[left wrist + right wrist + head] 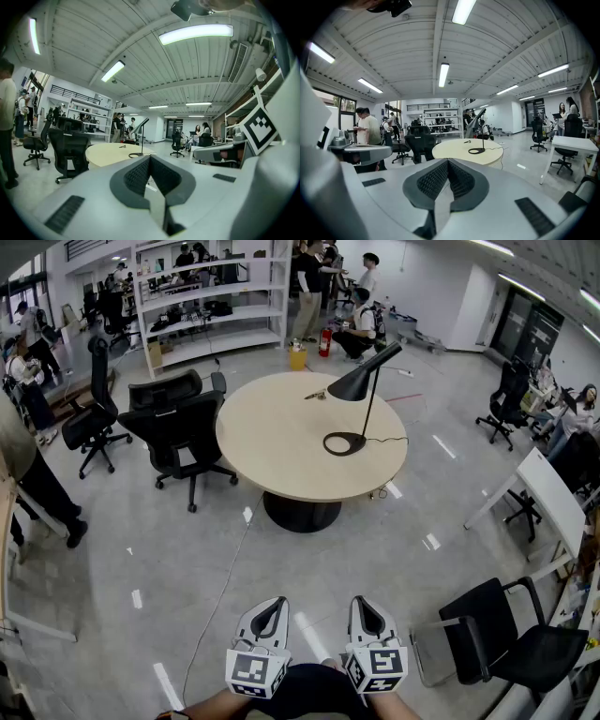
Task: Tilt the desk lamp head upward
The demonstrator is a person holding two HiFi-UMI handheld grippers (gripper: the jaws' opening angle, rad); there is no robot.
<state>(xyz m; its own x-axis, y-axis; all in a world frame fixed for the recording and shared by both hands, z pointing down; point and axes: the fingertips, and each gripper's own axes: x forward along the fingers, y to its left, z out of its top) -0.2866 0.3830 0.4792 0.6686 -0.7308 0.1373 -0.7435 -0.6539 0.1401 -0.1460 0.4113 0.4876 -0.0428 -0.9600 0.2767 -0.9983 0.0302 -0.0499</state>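
Both grippers sit low and close to the body, side by side and just apart, pointing forward and slightly below level. Left gripper [277, 604]: jaws together, tips meeting, nothing between them. Right gripper [360, 602]: likewise closed and empty. Each marker cube faces up. Left forearm [208, 703] and right forearm [405, 706] show at the bottom edge, one behind each gripper.

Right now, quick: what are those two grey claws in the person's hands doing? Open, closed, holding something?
Left grey plastic claw: closed, holding nothing.
Right grey plastic claw: closed, holding nothing.
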